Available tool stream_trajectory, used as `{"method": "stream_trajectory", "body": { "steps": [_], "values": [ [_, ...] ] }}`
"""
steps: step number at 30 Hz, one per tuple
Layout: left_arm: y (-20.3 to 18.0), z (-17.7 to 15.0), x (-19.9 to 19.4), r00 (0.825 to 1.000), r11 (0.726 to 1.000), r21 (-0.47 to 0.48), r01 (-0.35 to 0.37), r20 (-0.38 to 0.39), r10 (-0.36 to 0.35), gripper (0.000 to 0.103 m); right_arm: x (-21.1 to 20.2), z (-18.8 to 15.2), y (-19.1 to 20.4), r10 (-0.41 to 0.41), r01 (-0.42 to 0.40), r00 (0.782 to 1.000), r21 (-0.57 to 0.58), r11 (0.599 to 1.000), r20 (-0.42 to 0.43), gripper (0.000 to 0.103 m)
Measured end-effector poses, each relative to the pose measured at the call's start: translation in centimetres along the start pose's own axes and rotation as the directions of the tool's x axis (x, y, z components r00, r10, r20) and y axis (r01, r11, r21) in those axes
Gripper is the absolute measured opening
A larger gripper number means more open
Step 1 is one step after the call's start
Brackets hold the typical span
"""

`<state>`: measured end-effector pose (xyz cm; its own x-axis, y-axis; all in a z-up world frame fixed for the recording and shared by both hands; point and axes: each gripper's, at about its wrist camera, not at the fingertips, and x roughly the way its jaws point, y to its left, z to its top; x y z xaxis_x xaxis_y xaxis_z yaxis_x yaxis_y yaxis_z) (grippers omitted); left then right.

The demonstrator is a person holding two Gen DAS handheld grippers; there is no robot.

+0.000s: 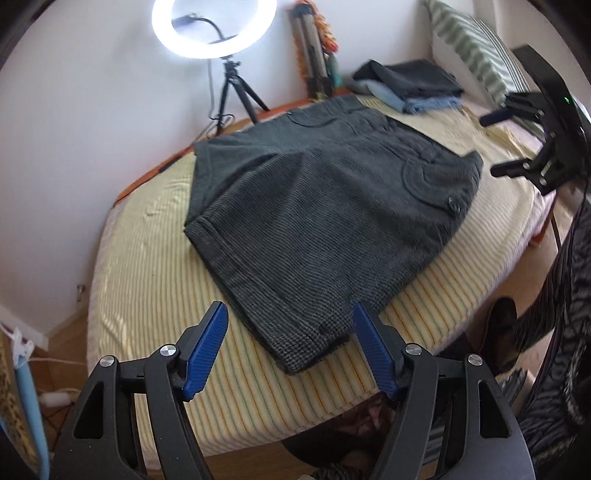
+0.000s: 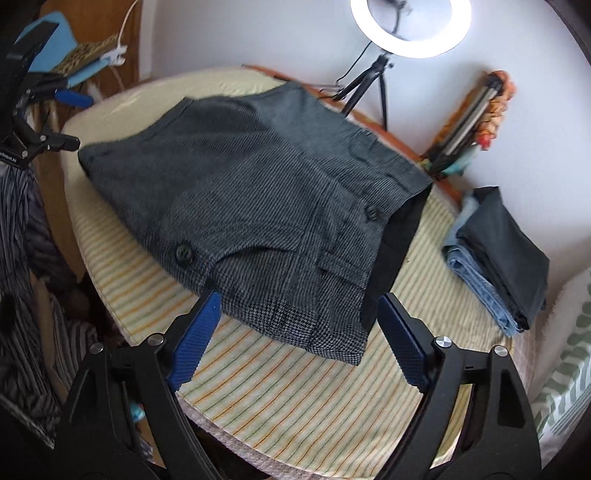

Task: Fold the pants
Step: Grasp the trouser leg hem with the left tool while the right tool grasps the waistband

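Note:
Dark grey checked pants lie folded in half on the striped yellow bed cover, hem end toward the left wrist camera and waistband with buttons toward the right one; they also show in the right wrist view. My left gripper is open and empty, hovering just above the hem corner. My right gripper is open and empty, just short of the waistband corner. The right gripper also shows in the left wrist view, and the left gripper in the right wrist view.
A stack of folded clothes, dark on top of blue denim, sits on the bed near the wall. A ring light on a tripod stands behind the bed. A green-striped pillow lies at the head end. The bed edge drops off near me.

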<state>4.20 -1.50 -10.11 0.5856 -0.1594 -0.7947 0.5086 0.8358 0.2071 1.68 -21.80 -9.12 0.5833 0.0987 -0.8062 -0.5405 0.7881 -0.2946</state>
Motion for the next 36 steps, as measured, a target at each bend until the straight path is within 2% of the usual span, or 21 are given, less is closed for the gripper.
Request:
{"method": "stream_trajectory", "body": {
  "steps": [3, 7, 10, 16, 18, 22, 23, 27, 29, 31, 32, 33, 36],
  "values": [
    [-0.6, -0.4, 1.2, 0.999, 0.999, 0.051, 0.020, -0.034, -0.018, 0.068, 1.5, -0.5, 0.5, 0.014, -0.016, 0.999, -0.066, 0.998, -0.037, 0.083],
    [-0.6, -0.9, 3.0, 0.994, 0.996, 0.059, 0.060, -0.099, -0.054, 0.066, 3.8, -1.4, 1.5, 0.010, -0.025, 0.995, -0.157, 0.987, -0.096, 0.078],
    [-0.9, -1.2, 3.8, 0.992, 0.994, 0.098, 0.050, -0.123, -0.038, 0.066, 4.8, -1.8, 2.2, -0.001, -0.021, 0.995, -0.214, 0.977, -0.099, 0.078],
    [-1.7, -1.7, 4.6, 0.993, 0.984, 0.176, 0.037, -0.117, -0.017, 0.066, 5.9, -1.9, 3.1, -0.073, 0.048, 0.995, -0.302, 0.952, -0.072, 0.078],
    [-1.9, -1.8, 5.1, 0.993, 0.980, 0.195, 0.035, -0.121, -0.011, 0.066, 6.4, -1.9, 3.3, -0.100, 0.072, 0.993, -0.330, 0.941, -0.069, 0.072],
    [-2.4, -1.9, 5.6, 0.993, 0.971, 0.239, 0.011, -0.120, 0.019, 0.066, 6.3, -1.7, 3.4, -0.074, 0.039, 0.993, -0.327, 0.944, -0.094, 0.036],
    [-2.6, -1.9, 5.7, 0.993, 0.968, 0.253, 0.005, -0.115, 0.025, 0.066, 6.2, -1.5, 3.2, -0.071, 0.036, 0.992, -0.319, 0.947, -0.100, 0.031],
    [-2.5, -1.6, 5.9, 0.995, 0.967, 0.257, 0.002, -0.097, 0.024, 0.067, 5.6, -0.8, 2.2, -0.040, 0.016, 0.995, -0.251, 0.968, -0.090, 0.025],
    [-2.3, -1.2, 6.3, 0.996, 0.970, 0.244, 0.000, -0.089, 0.023, 0.062, 5.2, -0.5, 2.1, -0.038, 0.019, 0.996, -0.233, 0.972, -0.079, 0.024],
    [-2.1, -1.0, 6.3, 0.996, 0.972, 0.234, 0.021, -0.088, 0.000, 0.045, 4.8, -0.1, 2.0, -0.047, 0.030, 0.997, -0.230, 0.973, -0.069, 0.024],
    [-1.9, -0.9, 6.3, 0.996, 0.973, 0.228, 0.035, -0.083, -0.017, 0.031, 4.7, 0.0, 1.9, -0.050, 0.033, 0.997, -0.229, 0.973, -0.067, 0.023],
    [-1.8, -0.7, 6.2, 0.997, 0.974, 0.224, 0.040, -0.074, -0.024, 0.025, 4.6, 0.0, 1.9, -0.053, 0.037, 0.997, -0.228, 0.973, -0.064, 0.023],
    [-1.4, 0.1, 5.2, 0.999, 0.978, 0.206, 0.030, -0.020, -0.027, 0.018, 4.1, 0.2, 2.0, -0.067, 0.055, 0.996, -0.223, 0.973, -0.050, 0.022]
  ]
}}
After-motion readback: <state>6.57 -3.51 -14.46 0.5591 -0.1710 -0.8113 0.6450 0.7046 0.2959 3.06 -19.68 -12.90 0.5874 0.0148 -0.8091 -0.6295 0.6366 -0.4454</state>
